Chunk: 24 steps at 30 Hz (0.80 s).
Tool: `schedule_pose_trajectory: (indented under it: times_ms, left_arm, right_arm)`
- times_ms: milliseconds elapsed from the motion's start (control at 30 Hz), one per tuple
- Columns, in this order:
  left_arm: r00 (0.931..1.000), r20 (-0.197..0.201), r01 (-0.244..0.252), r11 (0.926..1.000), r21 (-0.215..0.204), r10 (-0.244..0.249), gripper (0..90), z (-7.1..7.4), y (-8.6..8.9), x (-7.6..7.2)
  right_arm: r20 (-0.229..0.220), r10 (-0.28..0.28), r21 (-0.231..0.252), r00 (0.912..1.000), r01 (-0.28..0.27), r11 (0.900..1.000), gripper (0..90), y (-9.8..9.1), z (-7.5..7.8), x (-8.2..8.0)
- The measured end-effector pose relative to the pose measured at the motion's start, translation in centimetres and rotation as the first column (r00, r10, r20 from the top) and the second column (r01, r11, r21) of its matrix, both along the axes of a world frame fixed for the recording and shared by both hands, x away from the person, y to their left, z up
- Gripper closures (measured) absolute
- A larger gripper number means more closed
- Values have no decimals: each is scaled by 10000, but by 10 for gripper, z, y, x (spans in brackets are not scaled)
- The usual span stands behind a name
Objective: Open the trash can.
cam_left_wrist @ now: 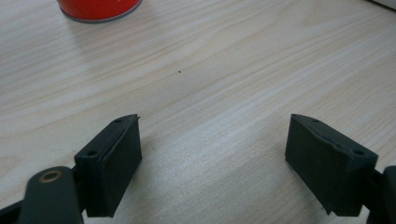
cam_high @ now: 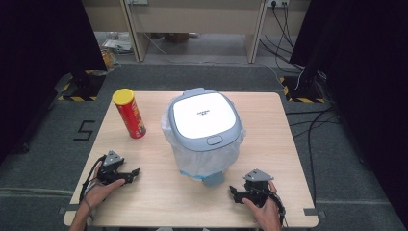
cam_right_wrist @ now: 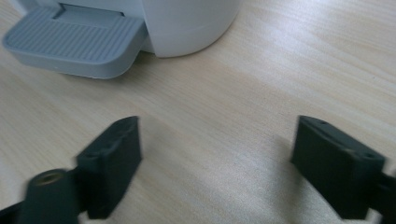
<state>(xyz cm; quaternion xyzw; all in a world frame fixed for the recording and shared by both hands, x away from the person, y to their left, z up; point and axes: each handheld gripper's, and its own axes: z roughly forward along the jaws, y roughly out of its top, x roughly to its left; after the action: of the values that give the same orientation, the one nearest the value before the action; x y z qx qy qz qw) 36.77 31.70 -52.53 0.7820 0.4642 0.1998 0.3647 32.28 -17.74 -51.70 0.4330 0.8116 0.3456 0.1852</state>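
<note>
A white pedal bin (cam_high: 204,132) with a grey-rimmed shut lid and a clear liner stands mid-table; its grey foot pedal (cam_high: 213,180) (cam_right_wrist: 77,44) faces the front edge. A red crisp can (cam_high: 129,113) with a yellow lid stands upright to the bin's left; its base (cam_left_wrist: 98,9) lies ahead of my left gripper. My left gripper (cam_high: 133,175) (cam_left_wrist: 212,161) rests open at the front left, nothing between its jaws. My right gripper (cam_high: 234,193) (cam_right_wrist: 215,163) is open at the front right, just short of the pedal, empty.
The light wooden table (cam_high: 159,202) has bare surface along the front and right. Beyond it are grey floor, a desk's legs, cables at the back right and black curtains on both sides.
</note>
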Motion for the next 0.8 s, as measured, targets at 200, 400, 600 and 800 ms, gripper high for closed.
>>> schedule_pose_trajectory:
  times_ms: [200,400,600,800]
  left_arm:
    - [10000,-5,11,10000,11,-11,173,0,0,0]
    - [10000,-7,16,10000,13,-16,171,0,0,0]
    - [10000,-6,16,10000,14,-16,171,0,0,0]
    - [10000,1,13,10000,14,-13,169,0,0,0]
  right_arm:
    - [256,127,-67,9996,-125,9999,160,-1,0,-2]
    - [823,546,-33,9951,-545,9985,162,9,13,-10]
    - [1281,1362,93,9824,-1385,9903,181,30,26,-18]
    - [1540,2118,380,9651,-2200,9748,202,50,28,-24]
